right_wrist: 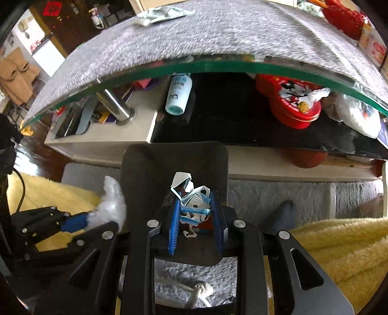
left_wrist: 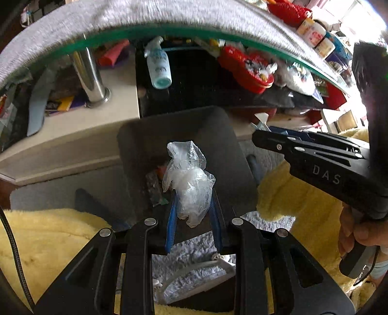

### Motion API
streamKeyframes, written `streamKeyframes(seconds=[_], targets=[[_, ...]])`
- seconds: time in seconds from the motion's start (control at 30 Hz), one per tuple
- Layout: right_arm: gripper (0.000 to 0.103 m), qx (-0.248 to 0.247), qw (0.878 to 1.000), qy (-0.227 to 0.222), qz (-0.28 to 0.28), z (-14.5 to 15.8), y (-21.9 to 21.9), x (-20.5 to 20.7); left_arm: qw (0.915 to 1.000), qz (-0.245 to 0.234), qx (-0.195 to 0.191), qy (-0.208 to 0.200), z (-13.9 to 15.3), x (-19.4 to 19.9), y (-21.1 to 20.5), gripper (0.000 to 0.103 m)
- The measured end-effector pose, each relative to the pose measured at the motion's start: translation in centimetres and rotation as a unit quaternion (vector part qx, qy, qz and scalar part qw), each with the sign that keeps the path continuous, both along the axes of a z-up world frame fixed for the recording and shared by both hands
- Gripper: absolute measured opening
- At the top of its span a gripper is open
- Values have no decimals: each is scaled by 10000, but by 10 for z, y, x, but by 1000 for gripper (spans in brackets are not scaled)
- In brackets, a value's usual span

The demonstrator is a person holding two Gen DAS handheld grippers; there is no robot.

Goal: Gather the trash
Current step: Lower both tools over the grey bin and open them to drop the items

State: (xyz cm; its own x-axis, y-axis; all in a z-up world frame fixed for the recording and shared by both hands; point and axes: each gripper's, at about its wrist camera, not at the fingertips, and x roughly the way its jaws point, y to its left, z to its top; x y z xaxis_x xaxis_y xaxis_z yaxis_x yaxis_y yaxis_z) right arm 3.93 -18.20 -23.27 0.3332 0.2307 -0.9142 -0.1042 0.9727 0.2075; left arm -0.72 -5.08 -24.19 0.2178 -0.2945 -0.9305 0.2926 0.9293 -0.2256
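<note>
A dark bin (left_wrist: 218,135) stands on the floor below the glass table; it also shows in the right wrist view (right_wrist: 145,174). My left gripper (left_wrist: 194,206) is shut on a crumpled clear plastic bag (left_wrist: 189,184) and holds it over the bin. Some scraps (left_wrist: 155,184) lie inside the bin. My right gripper (right_wrist: 196,208) is shut on a crumpled white and blue wrapper (right_wrist: 194,198), also over the bin. The right gripper appears at the right of the left view (left_wrist: 264,130). The left gripper with its bag (right_wrist: 111,206) shows at the left of the right view.
A glass table top with a grey cloth (right_wrist: 194,36) hangs above. Its lower shelf holds a white bottle (right_wrist: 178,94) and a red Mickey tin (right_wrist: 291,101). More wrappers (right_wrist: 162,13) lie on the cloth. Yellow fleece (right_wrist: 339,254) lies on both sides.
</note>
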Motion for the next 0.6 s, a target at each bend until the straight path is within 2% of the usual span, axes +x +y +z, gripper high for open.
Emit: streamKeyframes(seconds=[0.2, 0.27, 0.33, 0.43, 0.47, 0.5, 0.6], targets=[[27, 59, 9998, 128, 121, -5, 9, 9, 9999, 4, -26, 151, -8, 6, 0, 25], [34, 45, 9998, 156, 135, -7, 12, 12, 9998, 21, -36, 205, -10, 9, 1, 25], [51, 35, 9998, 137, 122, -7, 12, 13, 9997, 31, -23, 234, -12, 10, 3, 28], [53, 33, 9999, 142, 83, -6, 11, 15, 9997, 58, 12, 249, -12, 11, 5, 40], [54, 35, 9999, 143, 58, -6, 9, 17, 9997, 75, 42, 238, -12, 11, 5, 47], [56, 40, 9999, 139, 36, -6, 8, 17, 9997, 90, 69, 223, -12, 11, 6, 55], [63, 26, 9999, 113, -29, -4, 3, 18, 9996, 139, 166, 174, -10, 12, 7, 66]])
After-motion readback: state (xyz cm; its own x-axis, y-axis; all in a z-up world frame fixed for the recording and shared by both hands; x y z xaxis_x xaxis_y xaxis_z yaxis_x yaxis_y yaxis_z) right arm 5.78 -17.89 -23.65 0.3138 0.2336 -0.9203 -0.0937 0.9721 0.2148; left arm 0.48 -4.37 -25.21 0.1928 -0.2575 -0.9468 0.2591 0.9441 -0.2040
